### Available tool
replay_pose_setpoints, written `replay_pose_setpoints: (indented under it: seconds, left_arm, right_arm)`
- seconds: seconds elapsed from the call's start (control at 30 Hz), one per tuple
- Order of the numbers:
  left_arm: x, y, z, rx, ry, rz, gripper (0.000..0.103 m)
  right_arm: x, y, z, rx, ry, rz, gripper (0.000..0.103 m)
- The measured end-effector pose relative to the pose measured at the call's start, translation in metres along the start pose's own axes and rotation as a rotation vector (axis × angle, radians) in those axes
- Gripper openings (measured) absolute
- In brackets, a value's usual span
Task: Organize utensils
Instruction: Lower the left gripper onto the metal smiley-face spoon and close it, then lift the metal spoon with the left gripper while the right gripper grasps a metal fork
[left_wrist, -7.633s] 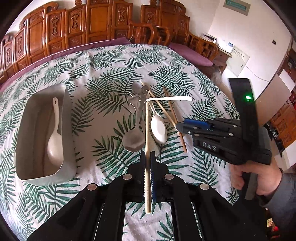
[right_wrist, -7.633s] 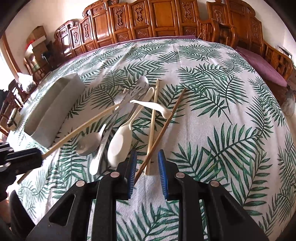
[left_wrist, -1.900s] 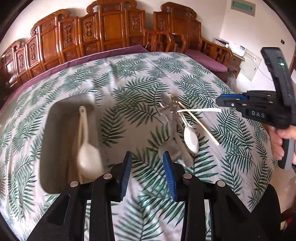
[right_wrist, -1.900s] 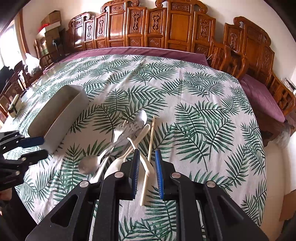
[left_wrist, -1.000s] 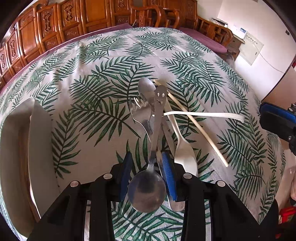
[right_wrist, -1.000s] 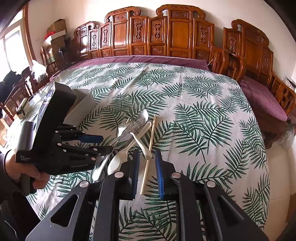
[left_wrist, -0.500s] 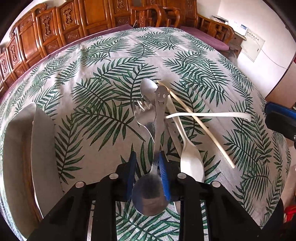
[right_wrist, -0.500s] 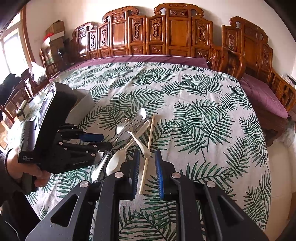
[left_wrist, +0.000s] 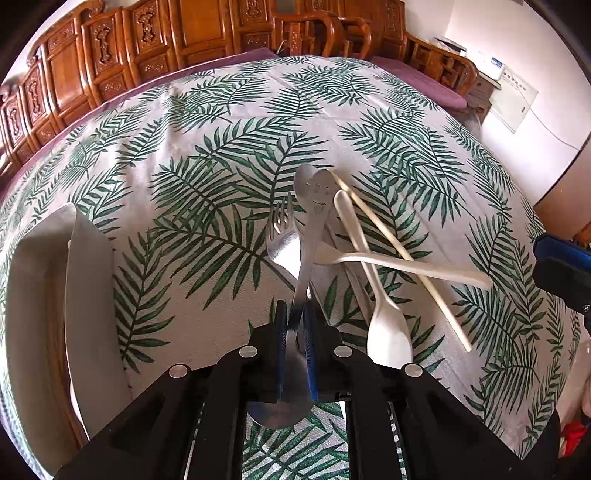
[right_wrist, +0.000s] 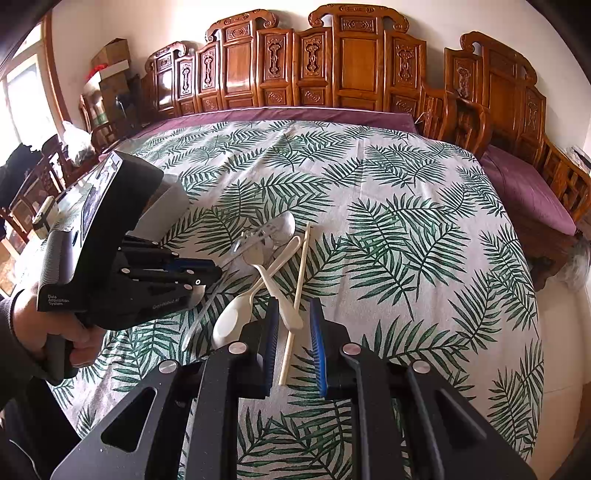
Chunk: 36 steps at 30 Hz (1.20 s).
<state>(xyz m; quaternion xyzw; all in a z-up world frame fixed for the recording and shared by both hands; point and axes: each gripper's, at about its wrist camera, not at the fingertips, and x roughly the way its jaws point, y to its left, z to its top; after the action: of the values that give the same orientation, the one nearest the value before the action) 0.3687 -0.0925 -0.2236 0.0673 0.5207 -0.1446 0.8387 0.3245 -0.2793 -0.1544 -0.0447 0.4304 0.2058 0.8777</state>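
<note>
My left gripper is shut on a steel spoon with a smiley face on its handle; its bowl lies back between the fingers. The spoon is tilted up over the utensil pile: a steel fork, a white plastic spoon, a flat white spoon and a chopstick. My right gripper is open and empty, hovering over the chopstick and white spoons. The left gripper also shows in the right wrist view.
A grey rectangular tray stands at the left with a white spoon inside. The palm-leaf tablecloth covers the table. Carved wooden chairs ring the far side. The table edge drops off at the right.
My left gripper moved from the tray to the pile, closed on the smiley spoon and lifted its handle. The right gripper stayed open, hovering near the chopstick.
</note>
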Motion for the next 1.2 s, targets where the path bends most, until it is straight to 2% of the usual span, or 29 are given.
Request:
replay_pose_setpoints:
  seconds: [0.1, 0.43, 0.67, 0.9, 1.2]
  left_arm:
    - [0.007, 0.001, 0.001, 0.009, 0.021, 0.023, 0.008]
    - [0.002, 0.003, -0.001, 0.001, -0.006, -0.004, 0.005]
    - [-0.036, 0.002, -0.014, 0.004, -0.078, -0.017, 0.005]
    - [-0.075, 0.016, -0.032, -0.004, -0.121, -0.022, 0.005]
    - [-0.113, 0.04, -0.056, -0.039, -0.177, -0.018, 0.005]
  right_arm:
    - [0.001, -0.001, 0.0, 0.001, 0.001, 0.0, 0.019]
    - [0.005, -0.002, -0.002, 0.002, 0.01, -0.005, 0.019]
    - [0.012, 0.001, -0.005, 0.015, 0.022, 0.011, 0.019]
    - [0.026, 0.019, -0.001, 0.012, 0.04, 0.037, 0.019]
    - [0.074, 0.053, 0.018, -0.008, 0.101, 0.071, 0.019]
